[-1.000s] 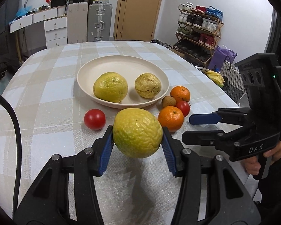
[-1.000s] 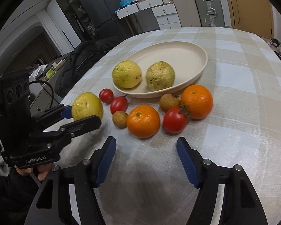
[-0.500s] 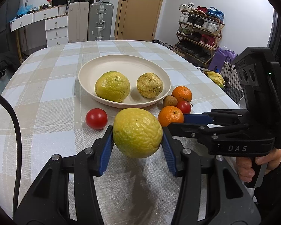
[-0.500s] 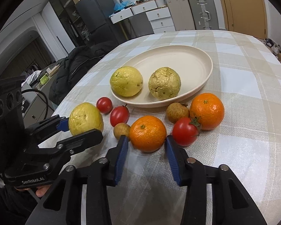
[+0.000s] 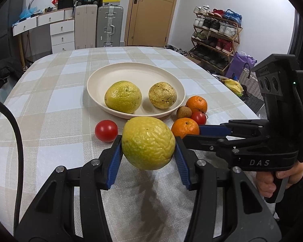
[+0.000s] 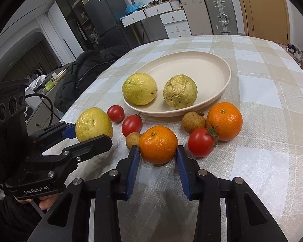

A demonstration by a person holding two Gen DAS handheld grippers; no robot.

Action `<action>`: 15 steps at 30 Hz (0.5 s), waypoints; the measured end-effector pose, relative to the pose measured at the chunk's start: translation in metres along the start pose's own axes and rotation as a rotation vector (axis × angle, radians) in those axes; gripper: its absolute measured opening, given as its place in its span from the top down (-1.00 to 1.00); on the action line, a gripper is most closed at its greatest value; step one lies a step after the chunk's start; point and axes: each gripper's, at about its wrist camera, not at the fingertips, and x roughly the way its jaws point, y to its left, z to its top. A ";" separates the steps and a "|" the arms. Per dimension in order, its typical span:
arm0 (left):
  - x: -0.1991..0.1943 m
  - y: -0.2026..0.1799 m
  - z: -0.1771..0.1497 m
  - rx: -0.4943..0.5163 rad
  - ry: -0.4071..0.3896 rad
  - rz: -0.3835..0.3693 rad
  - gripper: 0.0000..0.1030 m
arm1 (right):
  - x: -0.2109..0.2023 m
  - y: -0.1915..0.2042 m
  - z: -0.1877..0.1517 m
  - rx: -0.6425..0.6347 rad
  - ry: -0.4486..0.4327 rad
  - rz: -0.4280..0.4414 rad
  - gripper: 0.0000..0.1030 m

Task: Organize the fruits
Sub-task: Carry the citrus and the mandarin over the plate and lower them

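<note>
My left gripper (image 5: 148, 154) is shut on a wrinkled yellow-green fruit (image 5: 148, 143) and holds it above the cloth, in front of the cream plate (image 5: 97, 80). The plate holds a yellow-green fruit (image 5: 123, 97) and a paler wrinkled fruit (image 5: 162, 95). My right gripper (image 6: 157, 157) has its blue pads against both sides of the near orange (image 6: 158, 144), which rests on the cloth. The held fruit also shows in the right wrist view (image 6: 94, 124). A second orange (image 6: 224, 121), tomatoes (image 6: 201, 142) (image 6: 131, 124) (image 6: 115, 113) and small brown fruits (image 6: 193, 122) (image 6: 133, 140) lie in front of the plate.
The table carries a beige checked cloth (image 5: 50, 100). A black cable (image 5: 12, 125) hangs at the left. A dark jacket on a chair (image 6: 86, 68) stands by the table's far left edge. A shoe rack (image 5: 216, 40) and suitcases (image 5: 110, 26) stand beyond.
My right gripper has moved forward to the near orange and its jaws have narrowed from wide open onto it. My left gripper has kept the yellow-green fruit and drifted slightly.
</note>
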 end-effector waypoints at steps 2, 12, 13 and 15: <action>-0.002 0.000 0.000 -0.002 -0.008 0.004 0.10 | -0.004 0.002 0.000 -0.007 -0.017 0.006 0.27; -0.012 0.000 0.003 0.011 -0.070 0.043 0.10 | -0.022 0.003 0.006 -0.015 -0.121 0.011 0.27; -0.013 0.001 0.004 0.010 -0.075 0.046 0.10 | -0.024 0.002 0.006 -0.017 -0.135 -0.001 0.27; -0.015 0.002 0.005 0.003 -0.085 0.048 0.10 | -0.027 0.001 0.008 -0.018 -0.157 -0.012 0.33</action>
